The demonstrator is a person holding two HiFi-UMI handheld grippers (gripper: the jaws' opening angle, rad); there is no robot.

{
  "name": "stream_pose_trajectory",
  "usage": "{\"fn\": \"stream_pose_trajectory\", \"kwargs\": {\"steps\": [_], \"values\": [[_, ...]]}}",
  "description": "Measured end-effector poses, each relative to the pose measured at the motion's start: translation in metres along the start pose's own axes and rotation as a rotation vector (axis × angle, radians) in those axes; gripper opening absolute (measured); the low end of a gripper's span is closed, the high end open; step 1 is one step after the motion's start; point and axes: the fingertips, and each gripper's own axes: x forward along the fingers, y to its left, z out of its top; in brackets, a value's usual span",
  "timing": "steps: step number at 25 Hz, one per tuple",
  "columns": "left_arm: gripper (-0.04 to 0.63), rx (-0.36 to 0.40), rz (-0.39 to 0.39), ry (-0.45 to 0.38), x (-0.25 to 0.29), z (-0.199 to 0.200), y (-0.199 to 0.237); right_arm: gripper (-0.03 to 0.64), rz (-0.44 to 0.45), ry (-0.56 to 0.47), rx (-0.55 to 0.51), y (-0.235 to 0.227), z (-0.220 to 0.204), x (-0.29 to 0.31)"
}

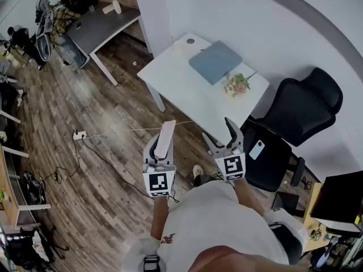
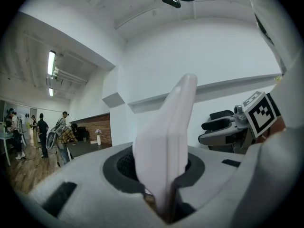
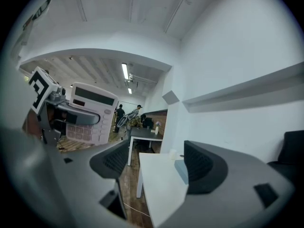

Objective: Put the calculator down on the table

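Nearest, seen from above: a person in a white shirt [image 1: 218, 225] stands on a wood-plank floor [image 1: 85, 106], holding one gripper in each hand, two in all. The left gripper [image 1: 160, 157] is clamped on the single calculator [image 1: 166, 137], which is carried in the air, short of any table. The calculator stands on edge; its long axis runs level along the jaws, pointing ahead toward the white table [image 1: 187, 98], and its key face is turned toward the right gripper [image 1: 223, 140], whose jaws stand apart with nothing between them. On the white table lie one blue-grey pad [image 1: 215, 61] and one small bunch of flowers [image 1: 237, 84]. Beside it is a black office chair [image 1: 303, 109], with a phone [image 1: 257, 149] on the dark seat. Farther off stands a second, grey table [image 1: 102, 27] bearing one vase [image 1: 116, 4], with people seated at its far end.
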Motion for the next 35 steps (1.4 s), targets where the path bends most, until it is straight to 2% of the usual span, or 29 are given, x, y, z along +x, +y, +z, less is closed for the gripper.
{"fn": "stream_pose_trajectory", "kwargs": {"steps": [10,21,30,35], "values": [[0.117,0.007,0.030,0.017,0.069,0.001,0.021,0.353,0.037,0.013,0.000,-0.039,-0.005,0.065],[0.118,0.012,0.068,0.037,0.112,-0.003,0.043,0.344,0.067,0.015,0.005,-0.060,-0.008,0.113],[0.117,0.005,0.047,0.047,0.144,-0.014,0.073,0.336,0.041,0.054,0.018,-0.065,-0.015,0.154],[0.117,-0.002,0.008,0.045,0.173,-0.021,0.101,0.331,0.001,0.069,0.016,-0.068,-0.017,0.187]]}}
